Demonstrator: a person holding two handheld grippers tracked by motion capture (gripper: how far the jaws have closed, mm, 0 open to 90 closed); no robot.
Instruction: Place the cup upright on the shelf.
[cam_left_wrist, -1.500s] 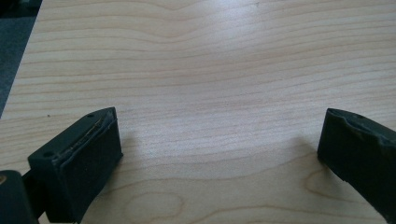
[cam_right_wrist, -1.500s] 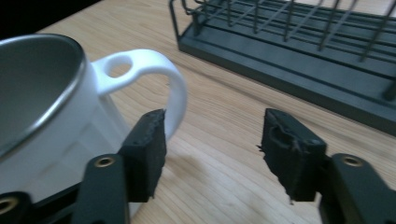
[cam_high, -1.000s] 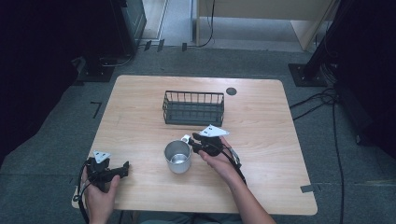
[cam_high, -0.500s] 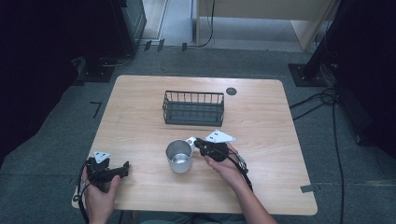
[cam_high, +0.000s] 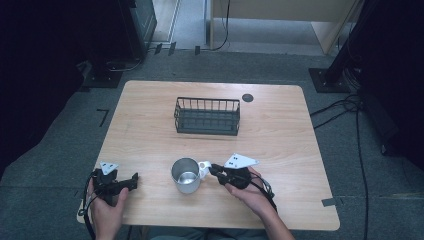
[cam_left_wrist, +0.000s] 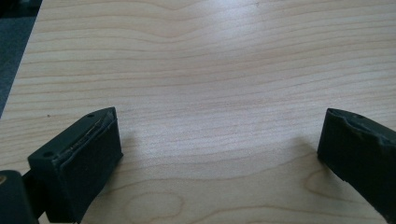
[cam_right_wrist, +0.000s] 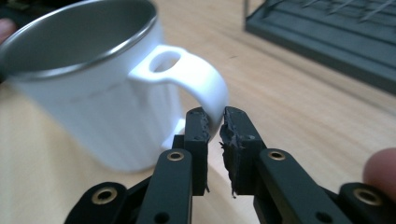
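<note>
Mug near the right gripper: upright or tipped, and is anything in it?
Upright. The mug stands on the table with its mouth up, and the high view shows a bare metal bottom inside. The right gripper pinches its handle.

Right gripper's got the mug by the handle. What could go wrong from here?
1. The right gripper pinches only the outer curve of the handle; lifted, the mug might swing or slip out.
2. The wire basket stands just beyond the mug; a low carry forward could knock its near wall.
3. The left gripper is open over bare table, so nothing steadies the mug.
</note>
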